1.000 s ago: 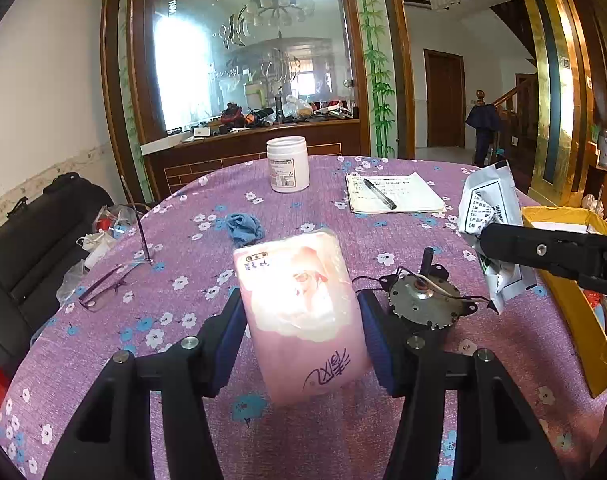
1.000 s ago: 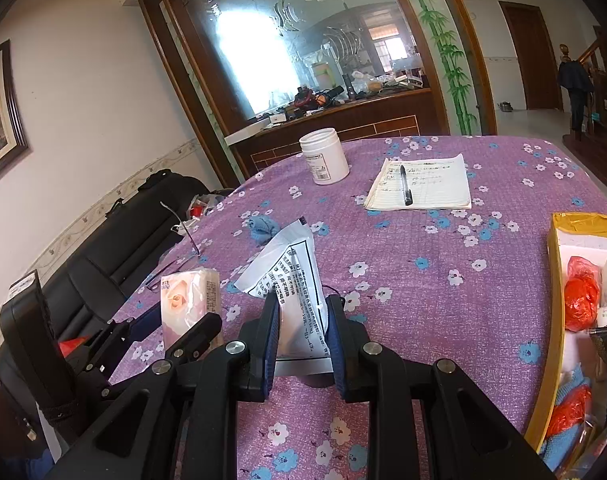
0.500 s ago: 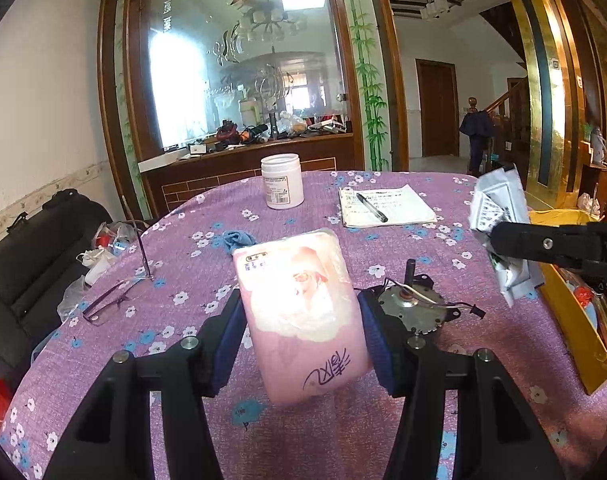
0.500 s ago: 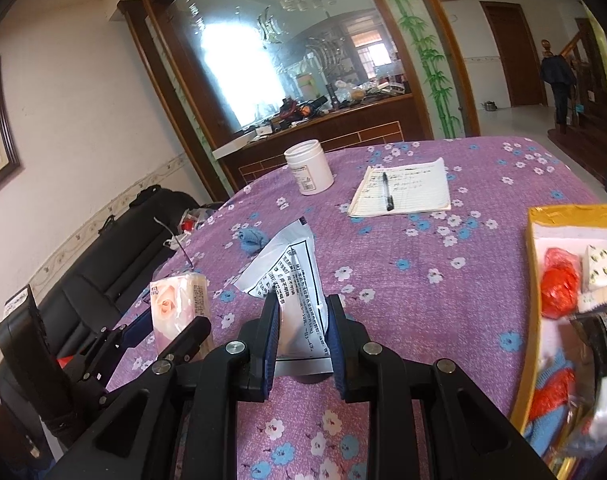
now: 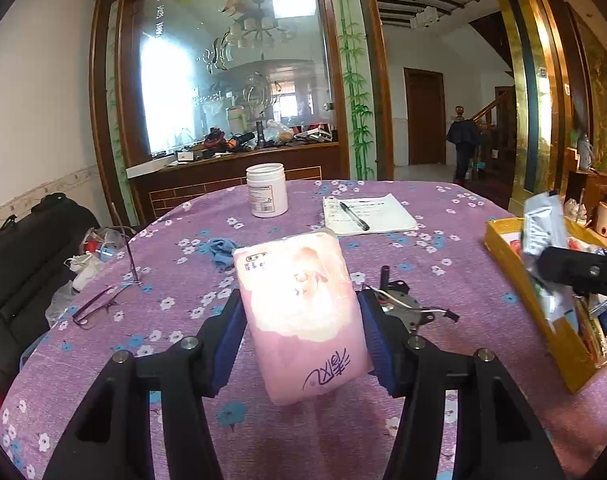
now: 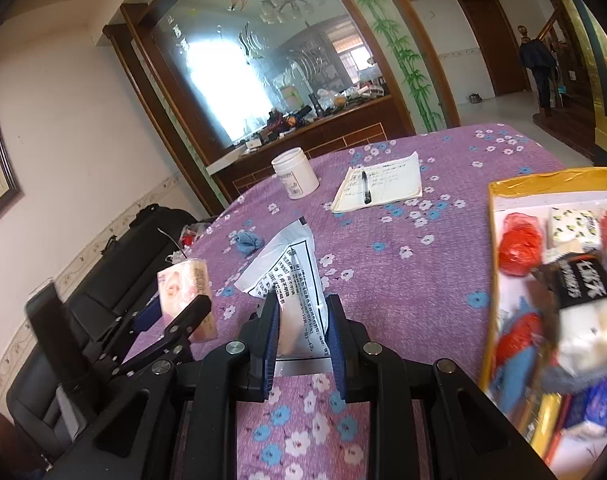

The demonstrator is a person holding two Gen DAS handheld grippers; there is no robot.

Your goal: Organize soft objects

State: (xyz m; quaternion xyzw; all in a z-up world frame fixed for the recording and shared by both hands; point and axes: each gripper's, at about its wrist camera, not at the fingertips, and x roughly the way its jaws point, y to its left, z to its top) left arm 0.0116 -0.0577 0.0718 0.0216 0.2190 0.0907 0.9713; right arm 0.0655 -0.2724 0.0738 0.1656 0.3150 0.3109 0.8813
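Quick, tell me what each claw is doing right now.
Left claw: closed on the pink tissue pack.
Right claw: closed on the white printed pouch.

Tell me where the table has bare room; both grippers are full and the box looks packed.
Bare cloth lies between the notepad and the yellow box, and in front of the white jar. The box is crowded; a small motor sits beside the pink tissue pack.

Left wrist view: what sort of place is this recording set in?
Most likely a family home's dining or living area: a round table under a purple flowered cloth, a wood-framed etched glass partition with a cluttered ledge, and a staircase beyond the doorway.
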